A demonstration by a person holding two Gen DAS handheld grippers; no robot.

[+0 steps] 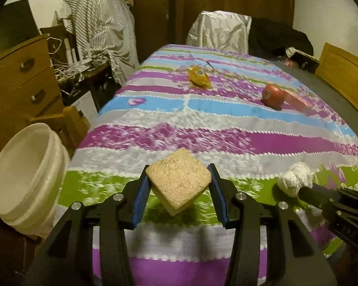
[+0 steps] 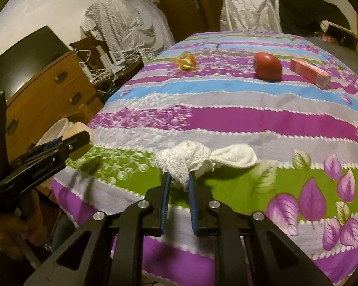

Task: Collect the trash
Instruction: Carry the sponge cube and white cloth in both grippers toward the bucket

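In the left wrist view my left gripper is shut on a sponge with a tan scrub face and a yellow base, held above the near end of the table. A white bucket stands off the table's left edge, below and left of the sponge. My right gripper is shut on a crumpled white cloth wad whose loose end trails to the right. The same wad and the right gripper show at the right of the left wrist view. The left gripper shows at the left of the right wrist view.
On the striped tablecloth further back lie a yellow wrapper, a red round fruit and a pink-red carton. A wooden dresser and cables stand left of the table; covered chairs are behind it.
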